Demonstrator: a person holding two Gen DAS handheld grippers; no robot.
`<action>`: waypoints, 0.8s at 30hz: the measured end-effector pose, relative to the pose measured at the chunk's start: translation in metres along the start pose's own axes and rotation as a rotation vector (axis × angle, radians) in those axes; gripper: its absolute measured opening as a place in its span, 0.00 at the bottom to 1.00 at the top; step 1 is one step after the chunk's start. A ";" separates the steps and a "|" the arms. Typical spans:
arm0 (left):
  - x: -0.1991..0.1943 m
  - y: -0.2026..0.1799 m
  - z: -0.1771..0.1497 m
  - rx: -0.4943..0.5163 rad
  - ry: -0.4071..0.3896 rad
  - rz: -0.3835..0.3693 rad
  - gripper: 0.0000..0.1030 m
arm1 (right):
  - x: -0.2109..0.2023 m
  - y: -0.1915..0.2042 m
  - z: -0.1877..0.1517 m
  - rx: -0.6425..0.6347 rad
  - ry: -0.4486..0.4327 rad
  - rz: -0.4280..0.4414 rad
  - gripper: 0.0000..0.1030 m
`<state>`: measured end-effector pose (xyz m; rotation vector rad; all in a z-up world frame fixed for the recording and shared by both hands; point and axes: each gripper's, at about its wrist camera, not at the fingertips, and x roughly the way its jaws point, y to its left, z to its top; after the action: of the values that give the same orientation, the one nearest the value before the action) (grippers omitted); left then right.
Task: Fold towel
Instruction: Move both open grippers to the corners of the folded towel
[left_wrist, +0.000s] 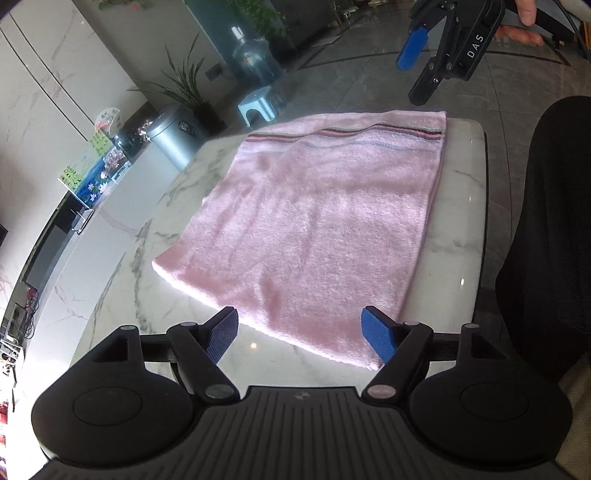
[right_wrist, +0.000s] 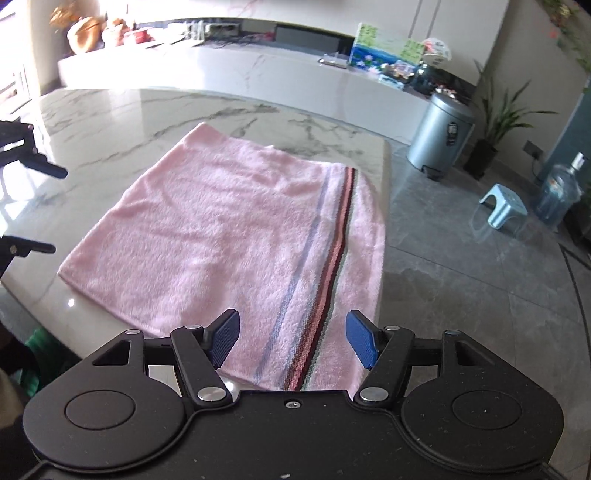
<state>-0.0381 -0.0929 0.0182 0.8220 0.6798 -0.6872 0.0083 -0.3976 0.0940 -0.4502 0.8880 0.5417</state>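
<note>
The left gripper (left_wrist: 300, 334) stands wide, nothing between its blue pads (left_wrist: 378, 338), which hang just over the near edge of the towel (left_wrist: 314, 221). No earlier view is at hand, so only this open stance can be told. The pink towel lies flat, folded, on the marble surface (left_wrist: 461, 184), spreading away ahead of the gripper; its striped band (left_wrist: 343, 134) runs across the far end. Beyond that end, up and to the right, the right gripper (left_wrist: 417, 74) hangs in the air above the towel's far corner, a hand (left_wrist: 526, 14) behind it. A dark-clothed leg sits to the right of the surface.

From the right wrist, the right gripper (right_wrist: 291, 339) is also wide and empty, its pads (right_wrist: 360, 341) poised over the striped end of the towel (right_wrist: 221, 229), the band (right_wrist: 332, 258) running straight ahead between them. The surface (right_wrist: 110, 122) stretches ahead and left; the left gripper (right_wrist: 37, 206) shows at the far left edge. To the right, on the floor, stand a bin (right_wrist: 439, 136), a stool (right_wrist: 502, 206), a water jug (right_wrist: 559, 192) and a plant (right_wrist: 495, 122).
</note>
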 end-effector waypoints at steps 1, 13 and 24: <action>0.002 -0.004 0.000 0.016 0.003 -0.012 0.71 | 0.005 0.000 -0.001 -0.027 0.017 0.014 0.60; 0.031 -0.014 -0.010 0.041 0.040 -0.143 0.71 | 0.047 -0.002 -0.018 -0.275 0.184 0.186 0.60; 0.049 -0.002 -0.016 -0.046 0.030 -0.266 0.70 | 0.068 -0.014 -0.026 -0.250 0.225 0.247 0.60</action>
<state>-0.0150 -0.0943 -0.0283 0.7070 0.8385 -0.8970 0.0365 -0.4062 0.0264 -0.6420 1.1049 0.8461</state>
